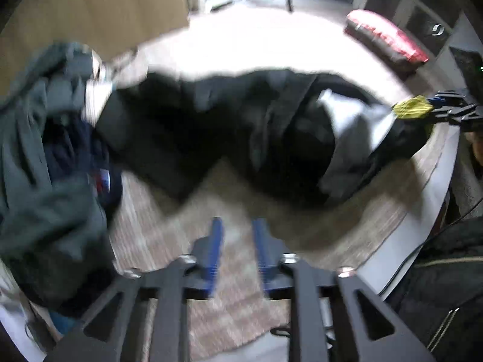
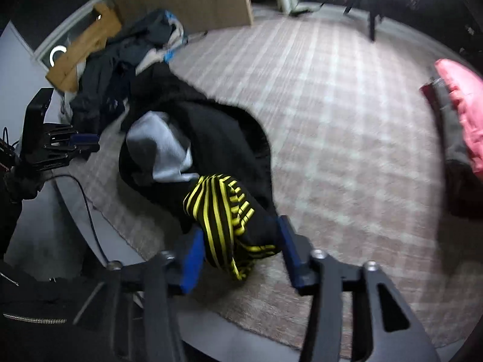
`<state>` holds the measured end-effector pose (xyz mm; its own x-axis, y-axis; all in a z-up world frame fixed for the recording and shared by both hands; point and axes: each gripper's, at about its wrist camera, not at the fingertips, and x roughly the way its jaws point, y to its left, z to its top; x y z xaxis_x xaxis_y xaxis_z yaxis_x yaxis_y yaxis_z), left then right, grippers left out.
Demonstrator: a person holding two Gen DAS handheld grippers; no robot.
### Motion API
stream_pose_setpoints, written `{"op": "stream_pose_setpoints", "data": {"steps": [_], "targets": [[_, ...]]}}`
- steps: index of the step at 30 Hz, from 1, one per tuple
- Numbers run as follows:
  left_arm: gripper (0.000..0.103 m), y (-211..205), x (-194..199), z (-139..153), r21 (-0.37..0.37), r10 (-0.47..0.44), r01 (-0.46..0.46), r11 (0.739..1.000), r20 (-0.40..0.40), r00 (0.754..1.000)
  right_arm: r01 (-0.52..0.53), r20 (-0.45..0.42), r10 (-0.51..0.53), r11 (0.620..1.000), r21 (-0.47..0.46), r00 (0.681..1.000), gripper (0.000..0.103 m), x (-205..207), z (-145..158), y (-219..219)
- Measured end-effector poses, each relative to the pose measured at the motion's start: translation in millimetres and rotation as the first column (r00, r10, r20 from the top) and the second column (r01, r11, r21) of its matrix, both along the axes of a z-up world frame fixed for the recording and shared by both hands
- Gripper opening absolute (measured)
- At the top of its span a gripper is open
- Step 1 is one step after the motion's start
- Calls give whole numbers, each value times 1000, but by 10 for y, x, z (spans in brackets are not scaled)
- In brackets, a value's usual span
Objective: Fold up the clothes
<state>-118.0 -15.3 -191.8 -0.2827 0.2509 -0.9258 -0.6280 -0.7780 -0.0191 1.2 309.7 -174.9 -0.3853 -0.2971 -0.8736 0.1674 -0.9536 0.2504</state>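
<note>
Step in hand: As my right tongs (image 2: 241,241) pinch the yellow-striped cuff (image 2: 225,211) of the black jacket (image 2: 217,138), I judge I am drawing that sleeve out to spread the garment before any fold.
Right tongs: the blue pads sit on either side of the bunched ribbed cuff and press on it; the cuff hangs just above the plaid rug (image 2: 332,120).
Left tongs: (image 1: 237,235) nearly pressed together, a narrow gap between the blue fingers, nothing held, above bare rug just short of the jacket's near edge.
Jacket: lies crumpled on the rug between both tongs, its pale grey lining (image 2: 163,147) showing, one end touching the heap of other clothes (image 1: 45,150).
Doing it well: I would pull the cuff low and steadily so the sleeve straightens without dragging the whole body, and bring the left tongs to the far edge to anchor it.
Risk: the far end may catch the heap and drag it along.
Blur: both views smear, so finer folds are unclear.
</note>
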Motion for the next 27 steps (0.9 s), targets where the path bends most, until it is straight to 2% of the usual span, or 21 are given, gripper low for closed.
{"op": "stream_pose_setpoints", "data": {"steps": [4,9,10,12,14,16,20,22,26,27], "targets": [[47,307,-163,-41,-9,-53,53,999,-31,998,52,-24,-52,999,11,998,50,65,43,73],[45,700,-310,-309,-103,-142,138,985,-34,989,176,2,-177,979,-106,984,50,132,15,273],[43,765,-329,-368,-121,-162,158,980,-27,986,191,2,-192,974,-122,981,50,161,23,311],[33,865,-358,-477,-150,-194,190,970,-13,981,235,-10,-239,963,-134,971,50,240,61,390],[18,901,-385,-545,-153,-202,202,967,13,979,282,-12,-288,947,-154,958,50,247,79,474],[14,900,-389,-550,-144,-202,203,968,21,979,321,4,-325,931,-173,946,50,181,26,504],[8,778,-361,-451,-123,-196,197,973,24,980,328,78,-319,926,-186,945,50,-30,-220,404],[8,647,-358,-395,-129,-176,177,976,22,984,285,127,-263,936,-205,956,50,-28,-339,262],[8,323,-360,-296,-140,-107,109,984,26,994,152,164,-124,974,-166,979,50,251,-339,65],[8,265,-350,-262,-135,-95,98,986,24,995,181,159,-154,969,-171,975,50,301,-302,125]]}}
